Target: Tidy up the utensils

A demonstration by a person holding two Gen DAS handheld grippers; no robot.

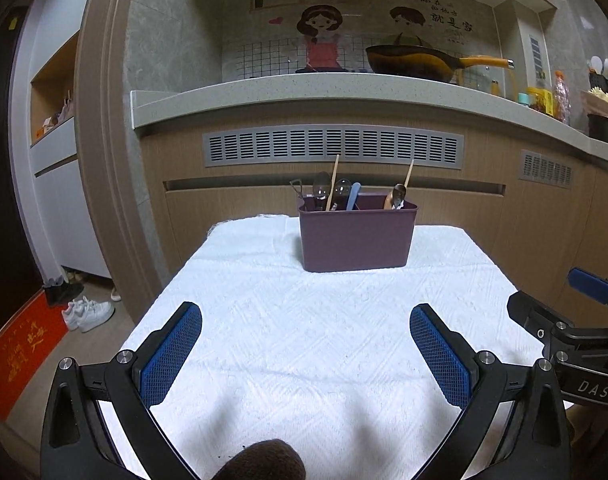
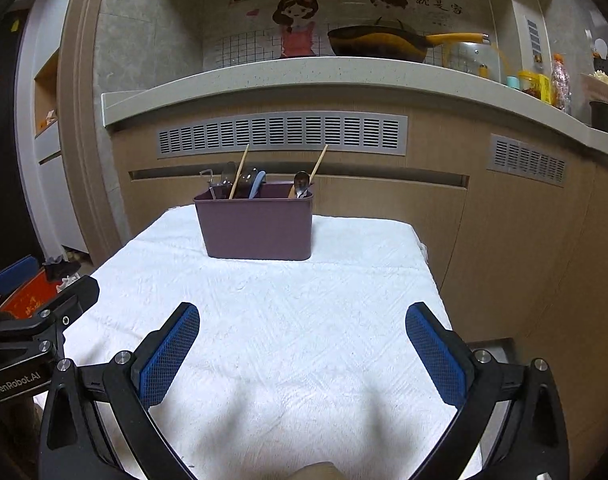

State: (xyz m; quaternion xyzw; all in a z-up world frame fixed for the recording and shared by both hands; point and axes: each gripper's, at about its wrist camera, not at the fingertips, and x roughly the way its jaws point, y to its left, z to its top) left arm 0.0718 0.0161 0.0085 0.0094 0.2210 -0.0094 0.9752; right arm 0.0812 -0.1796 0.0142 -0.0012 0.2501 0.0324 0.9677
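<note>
**Utensils standing in the holder, both grippers idling empty**

The left gripper point(image 1: 306, 354) is hovering at 6 o'clock over the white cloth point(image 1: 288, 320) covering the counter, its blue-padded fingers point(image 1: 172, 354) spread wide and gripping nothing. The purple holder point(image 1: 356, 238) is sitting at 12 o'clock near the far edge, with spoons point(image 1: 322, 190), a blue handle point(image 1: 353, 196) and two wooden sticks point(image 1: 332, 182) standing inside. The right gripper point(image 2: 303, 354) is waiting just beside the left one, fingers equally spread and empty. No loose utensil is showing on the cloth, so the sorting is looking finished or nearly so; whether items inside are grouped properly, I cannot tell.
</note>
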